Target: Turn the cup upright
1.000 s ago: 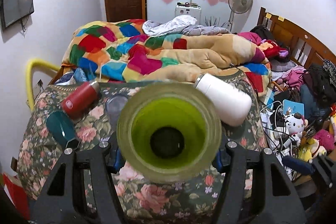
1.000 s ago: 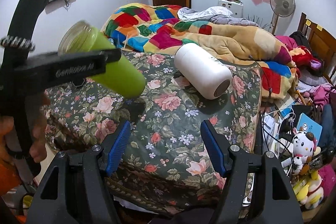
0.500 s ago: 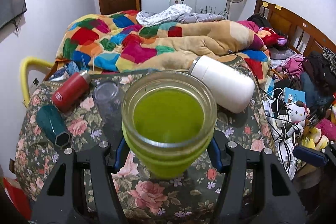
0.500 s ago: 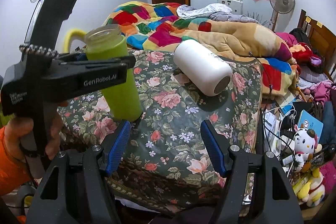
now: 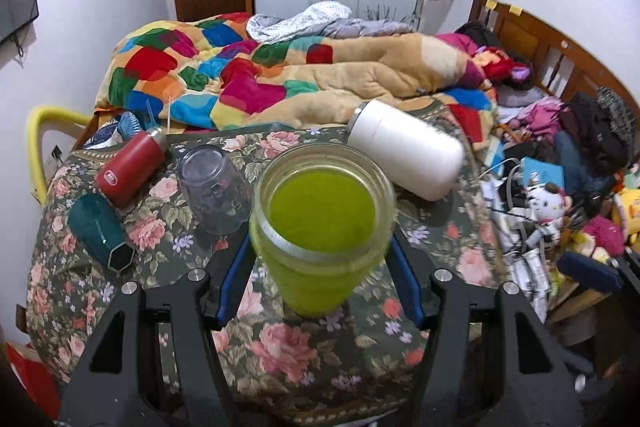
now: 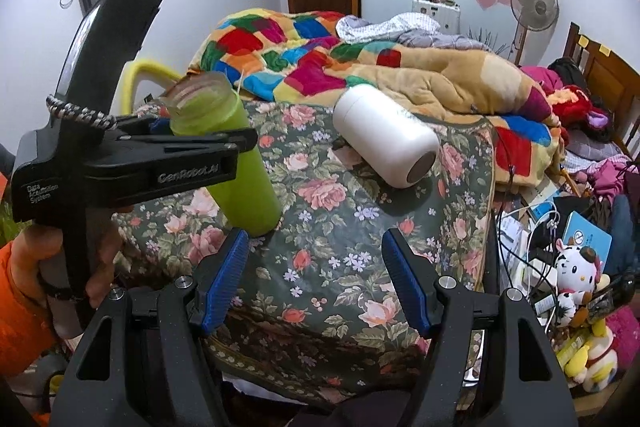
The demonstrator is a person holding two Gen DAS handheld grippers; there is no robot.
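Left hand-held gripper [image 5: 320, 267] clamps the green cup [image 5: 322, 227], base hidden; right hand-held gripper [image 6: 316, 279] gapes.

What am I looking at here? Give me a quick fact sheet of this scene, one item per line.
Setting: bedroom, flowered cloth surface beside a bed
Left gripper: shut on the green cup
Green cup: upright, mouth up, base on or just above the cloth; slightly tilted in the right wrist view
Right gripper: open, holding nothing
White bottle: lying on its side
Clear cup: tipped over on the cloth
Red bottle: lying down
Teal bottle: lying down
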